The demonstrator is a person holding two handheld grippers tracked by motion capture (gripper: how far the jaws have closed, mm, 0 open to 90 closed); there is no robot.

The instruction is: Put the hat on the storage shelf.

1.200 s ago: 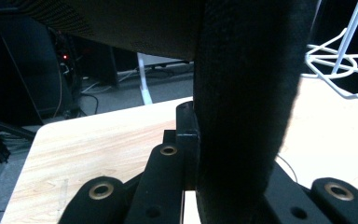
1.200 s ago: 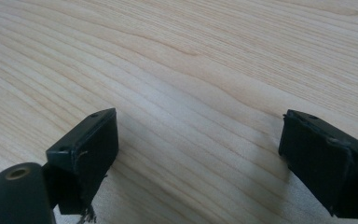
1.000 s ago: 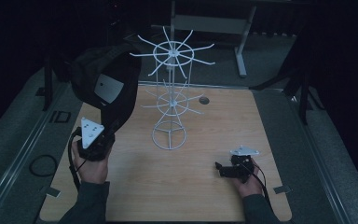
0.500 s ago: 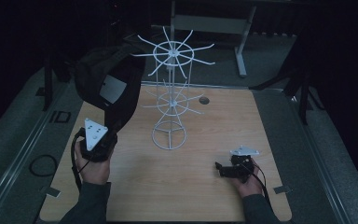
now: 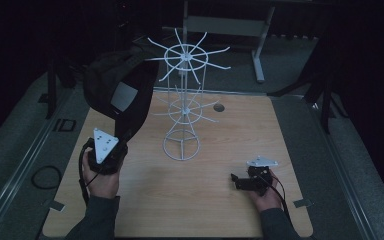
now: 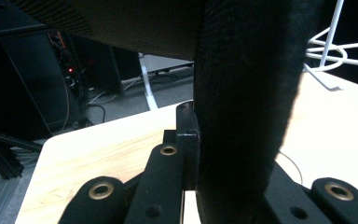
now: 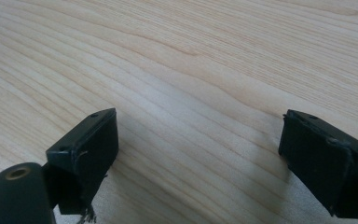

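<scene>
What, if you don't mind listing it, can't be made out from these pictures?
- Left gripper jaw tips: covered by the black cap in the high view and its own view.
- Cap's front and crown: cut off by the top edge in the left gripper view; too dark from above.
- Round mark on the table: too small to identify.

A black cap point(image 5: 120, 92) hangs brim-down in the left hand-held gripper point(image 5: 111, 150), beside the white wire rack point(image 5: 184, 100).

Dim room — grey floor point(image 5: 360, 165), pale wooden table point(image 5: 240, 135).
</scene>
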